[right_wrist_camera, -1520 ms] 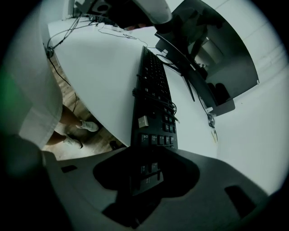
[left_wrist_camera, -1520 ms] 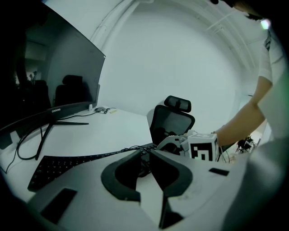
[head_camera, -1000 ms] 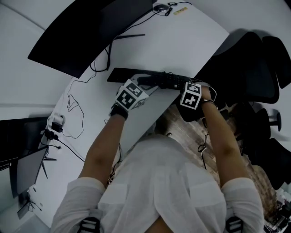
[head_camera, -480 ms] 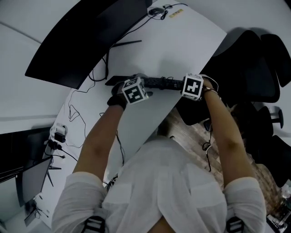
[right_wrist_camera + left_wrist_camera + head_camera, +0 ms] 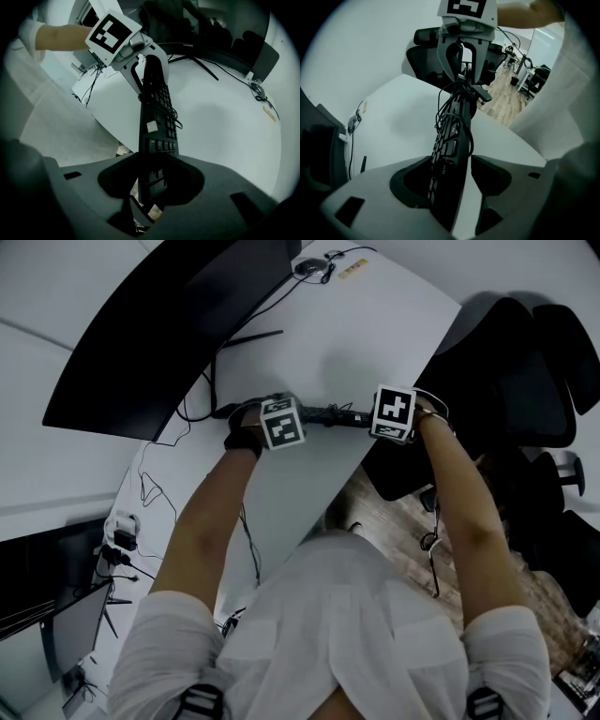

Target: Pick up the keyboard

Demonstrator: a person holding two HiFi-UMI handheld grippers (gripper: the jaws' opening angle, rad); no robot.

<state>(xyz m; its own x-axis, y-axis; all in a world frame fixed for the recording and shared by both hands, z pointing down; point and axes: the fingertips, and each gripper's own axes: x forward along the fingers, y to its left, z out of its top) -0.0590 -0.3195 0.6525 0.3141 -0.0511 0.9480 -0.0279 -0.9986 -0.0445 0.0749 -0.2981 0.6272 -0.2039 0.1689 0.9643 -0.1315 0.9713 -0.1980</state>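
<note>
The black keyboard (image 5: pixel 333 414) shows edge-on above the white desk (image 5: pixel 375 324), with its cable (image 5: pixel 445 103) wound round it. My right gripper (image 5: pixel 394 420) is shut on its right end, past the desk's edge; in the right gripper view the keys (image 5: pixel 157 112) run away from the jaws (image 5: pixel 152 173). My left gripper (image 5: pixel 272 409) straddles the left end. Its jaws (image 5: pixel 457 168) are closing with the keyboard (image 5: pixel 452 136) between them, and gaps show on both sides. Each gripper sees the other at the far end: the right gripper (image 5: pixel 461 61) and the left gripper (image 5: pixel 147 65).
A wide curved monitor (image 5: pixel 159 334) stands at the desk's back left. A small device with a cable (image 5: pixel 307 266) lies at the far end, and loose cables (image 5: pixel 150 493) trail off the left side. Black office chairs (image 5: pixel 506 371) stand on the wooden floor to the right.
The keyboard lay flat on the desk and now shows edge-on between the grippers. My left gripper rolled, dropped and slid to the keyboard's left end. The right gripper barely shifted.
</note>
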